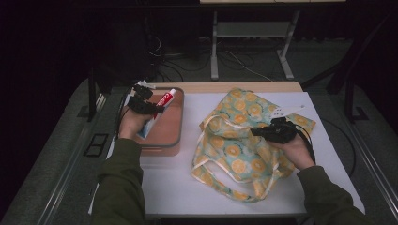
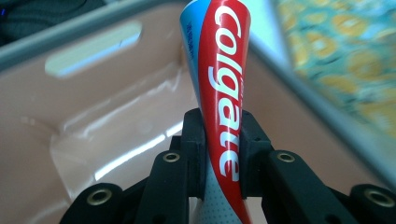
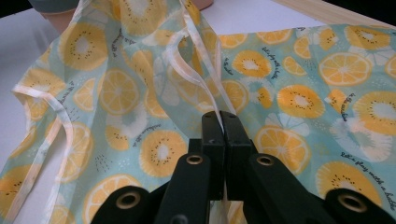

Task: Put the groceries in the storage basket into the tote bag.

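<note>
From the high view, my left gripper (image 1: 149, 106) sits over the near-left part of the bin (image 1: 177, 123), and the tube (image 1: 165, 99) pokes out of it toward the bin's far rim, cap end pointing away from me. The tube is up off the bin's floor as far as I can tell. The bin is the pinkish tub on the left side of the table (image 1: 197, 192). Just right of the bin lies the bag (image 1: 237, 140), the fruit-print cloth one, rumpled, handles trailing toward the near edge. My right gripper (image 1: 277, 131) is over the bag's right half, well apart from the bin.

Left gripper view: the tube (image 2: 223, 93) runs straight up between my two black jaws and they're clamped on its flat lower end, pads pressing both sides. Red side with white lettering faces me. Behind it is the bin's inner wall (image 2: 116, 102), with the bag (image 2: 345, 60) blurry past the bin's right-hand rim.

Right gripper view: jaws pinched together on the bag's pale strap (image 3: 205, 88), which feeds right down into the seam between them. The bag (image 3: 299, 84) spreads out behind, mostly flat to the right, bunched up to the left, and a corner of the bin (image 3: 56, 14) peeks in beyond the bag at the top left.
</note>
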`<state>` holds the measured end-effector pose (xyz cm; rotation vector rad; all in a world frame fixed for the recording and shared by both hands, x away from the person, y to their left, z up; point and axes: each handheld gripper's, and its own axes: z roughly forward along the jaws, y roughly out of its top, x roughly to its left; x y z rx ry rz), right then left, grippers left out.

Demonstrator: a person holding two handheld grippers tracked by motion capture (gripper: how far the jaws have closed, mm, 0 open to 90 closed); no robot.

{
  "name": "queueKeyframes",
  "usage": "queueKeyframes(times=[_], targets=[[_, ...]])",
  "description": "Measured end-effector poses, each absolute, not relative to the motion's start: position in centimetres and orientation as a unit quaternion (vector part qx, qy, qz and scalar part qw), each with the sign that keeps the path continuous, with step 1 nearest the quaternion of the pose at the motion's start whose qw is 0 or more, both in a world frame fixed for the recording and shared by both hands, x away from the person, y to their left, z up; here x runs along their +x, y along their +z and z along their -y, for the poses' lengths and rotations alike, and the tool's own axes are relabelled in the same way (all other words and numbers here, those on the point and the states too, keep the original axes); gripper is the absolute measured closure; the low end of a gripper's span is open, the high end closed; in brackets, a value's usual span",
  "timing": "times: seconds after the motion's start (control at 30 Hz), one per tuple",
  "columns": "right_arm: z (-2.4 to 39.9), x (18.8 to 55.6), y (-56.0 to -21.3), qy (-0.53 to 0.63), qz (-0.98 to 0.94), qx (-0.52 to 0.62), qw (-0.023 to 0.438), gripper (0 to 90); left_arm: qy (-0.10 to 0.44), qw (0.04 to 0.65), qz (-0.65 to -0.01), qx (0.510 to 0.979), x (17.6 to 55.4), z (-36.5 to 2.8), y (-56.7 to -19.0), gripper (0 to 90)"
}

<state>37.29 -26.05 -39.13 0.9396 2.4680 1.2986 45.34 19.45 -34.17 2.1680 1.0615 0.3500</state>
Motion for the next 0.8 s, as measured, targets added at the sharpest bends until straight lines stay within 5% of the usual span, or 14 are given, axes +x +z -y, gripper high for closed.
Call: queueKeyframes(times=[0.8], targets=[[26.0, 37.2, -39.1, 0.436, -0.835, 0.320, 0.103, 89.4, 0.082, 0.427, -0.243, 0.867, 36.0, -10.2, -31.2, 76.0]])
